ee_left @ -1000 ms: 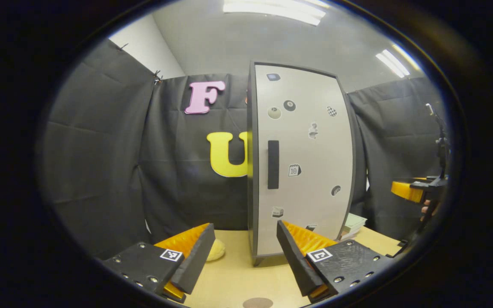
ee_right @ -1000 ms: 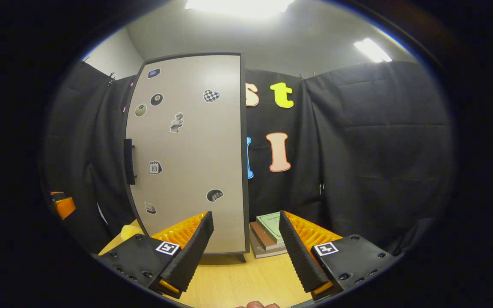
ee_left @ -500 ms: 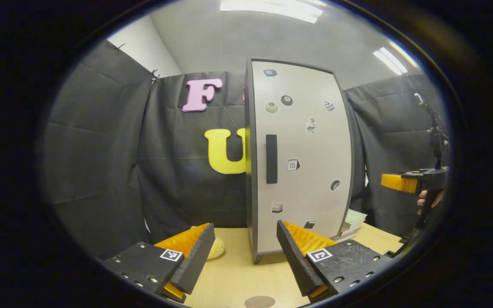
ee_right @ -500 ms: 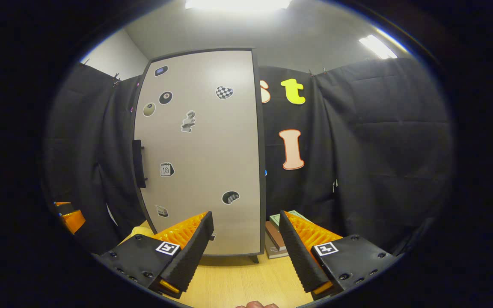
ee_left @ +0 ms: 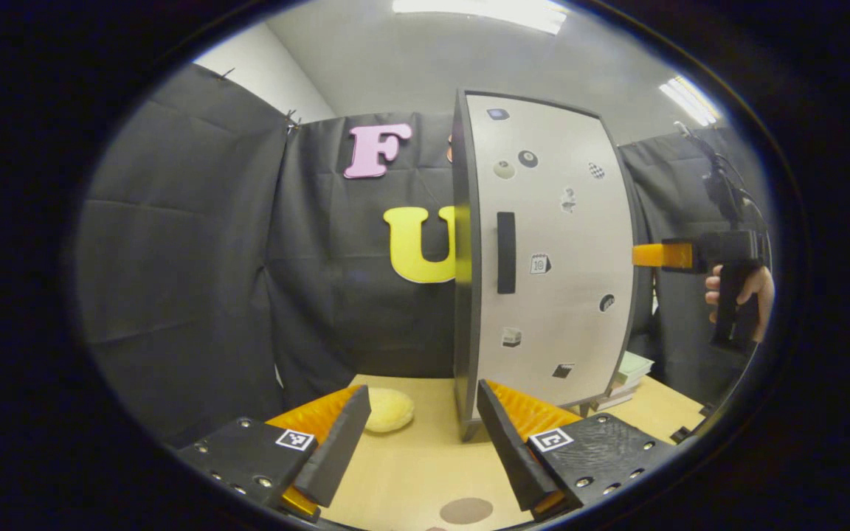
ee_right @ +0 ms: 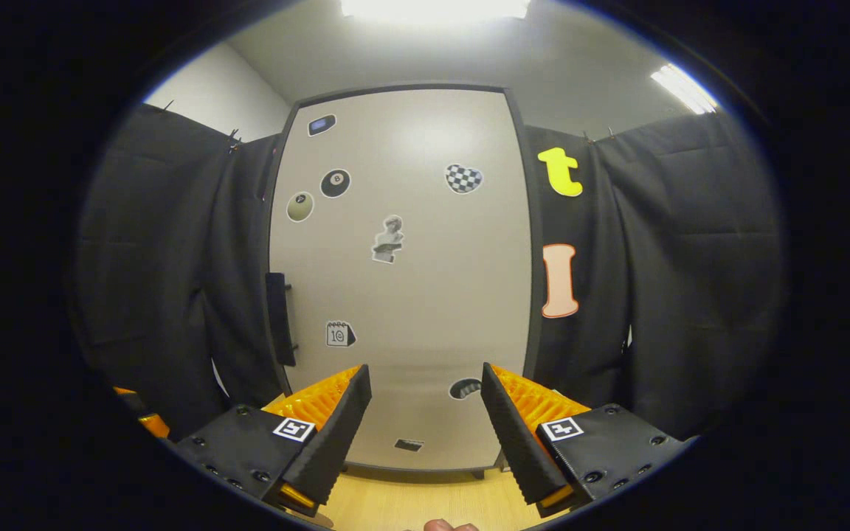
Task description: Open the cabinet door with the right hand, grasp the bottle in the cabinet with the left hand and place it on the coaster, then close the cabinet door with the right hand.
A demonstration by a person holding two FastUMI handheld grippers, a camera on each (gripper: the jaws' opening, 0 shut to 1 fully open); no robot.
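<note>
While the cabinet door (ee_right: pixel 403 280) sits shut, the right gripper (ee_right: pixel 425 420) has swung to face it squarely, so the door now spreads across the middle of the right gripper view where half a second ago it stood off to the left with books beside it. Its fingers are spread wide, nothing between them, and the dark handle (ee_right: pixel 280 318) lies up and to the left of them, untouched. Over in the left gripper view that same gripper (ee_left: pixel 661 255) has risen, held level in a hand (ee_left: pixel 742 291) at about handle height, just off the cabinet's right edge. The left gripper (ee_left: pixel 421 435) hangs low over the wooden table (ee_left: pixel 417 472), fingers also wide apart and empty. A round brown coaster (ee_left: pixel 466 510) lies on the table just below them, more of it showing than before. The yellow sponge-like lump (ee_left: pixel 388 409) sits left of the cabinet's foot. The bottle is out of sight behind the closed door.
</note>
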